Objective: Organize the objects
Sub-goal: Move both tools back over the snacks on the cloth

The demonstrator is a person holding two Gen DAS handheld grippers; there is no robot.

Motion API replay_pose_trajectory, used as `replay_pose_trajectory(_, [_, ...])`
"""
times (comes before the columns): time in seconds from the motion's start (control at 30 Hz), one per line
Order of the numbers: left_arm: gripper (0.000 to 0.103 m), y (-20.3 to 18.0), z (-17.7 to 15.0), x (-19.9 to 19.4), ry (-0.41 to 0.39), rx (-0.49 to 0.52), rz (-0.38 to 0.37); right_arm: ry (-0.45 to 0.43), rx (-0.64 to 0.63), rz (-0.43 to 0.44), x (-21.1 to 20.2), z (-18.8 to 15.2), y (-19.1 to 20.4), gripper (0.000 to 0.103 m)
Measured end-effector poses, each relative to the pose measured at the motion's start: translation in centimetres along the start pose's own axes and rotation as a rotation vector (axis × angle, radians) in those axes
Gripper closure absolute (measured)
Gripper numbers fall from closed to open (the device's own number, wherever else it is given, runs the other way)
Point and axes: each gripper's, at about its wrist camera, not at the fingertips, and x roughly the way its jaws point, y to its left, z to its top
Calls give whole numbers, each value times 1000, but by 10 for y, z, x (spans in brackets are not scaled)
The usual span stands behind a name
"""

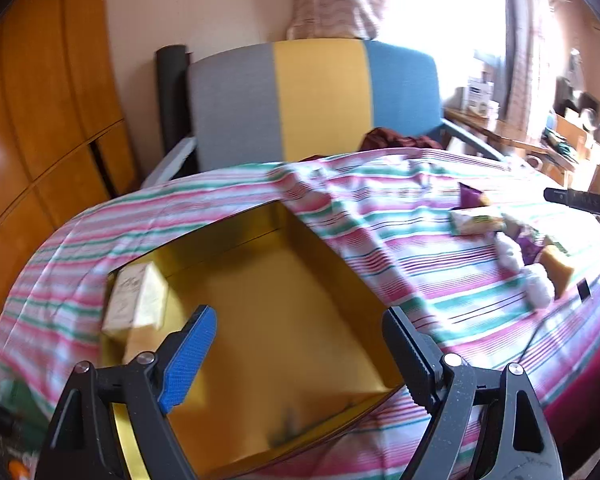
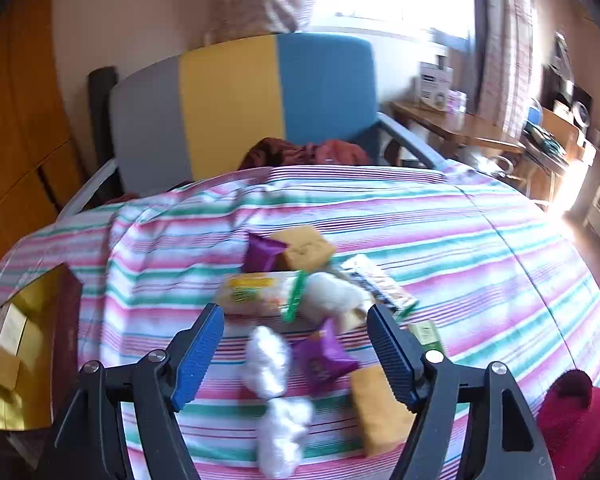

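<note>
Snacks all on the striped cloth [image 2: 480, 240], none gripped. My right tongs [image 2: 296, 344] hang over the pile w/ jaws apart, nothing btwn the pads: white wrapped sweets [image 2: 268, 360], a purple packet [image 2: 324, 360] and a tan bar [image 2: 376, 408] lie in the gap below, apart from the fingers. Further back a yellow-green packet [image 2: 256, 292], 2nd purple packet [image 2: 262, 254], tan block [image 2: 306, 248] and long printed bar [image 2: 380, 284], bunched and touching. My left tongs [image 1: 300, 344] also spread, empty, above the gold box [image 1: 284, 312], which sits on the cloth, left of the pile. Box holds one pale carton [image 1: 136, 300] against its left wall, rest of floor bare. Striped chair [image 1: 316, 96] behind table. Frames motion-blurred, labels unreadable.
</note>
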Motion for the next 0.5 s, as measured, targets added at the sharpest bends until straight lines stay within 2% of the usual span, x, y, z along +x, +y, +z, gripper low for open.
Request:
replay_pose_trajectory(0.13, [23,-24,13,13,24,33,-58,-32,212,-82,4,-1,-59,27])
replay_pose_trajectory(0.23, [28,-47,22,23,34,69,-99,-13,383,-64,7,-8,-90,27])
replay_pose_trajectory(0.37, [33,-77,36,44,50,145,-143,4,427,-43,11,-11,-97,27])
replay_pose_trajectory(0.5, [33,-112,54,67,59,260,-178,19,421,-13,13,-13,-94,27])
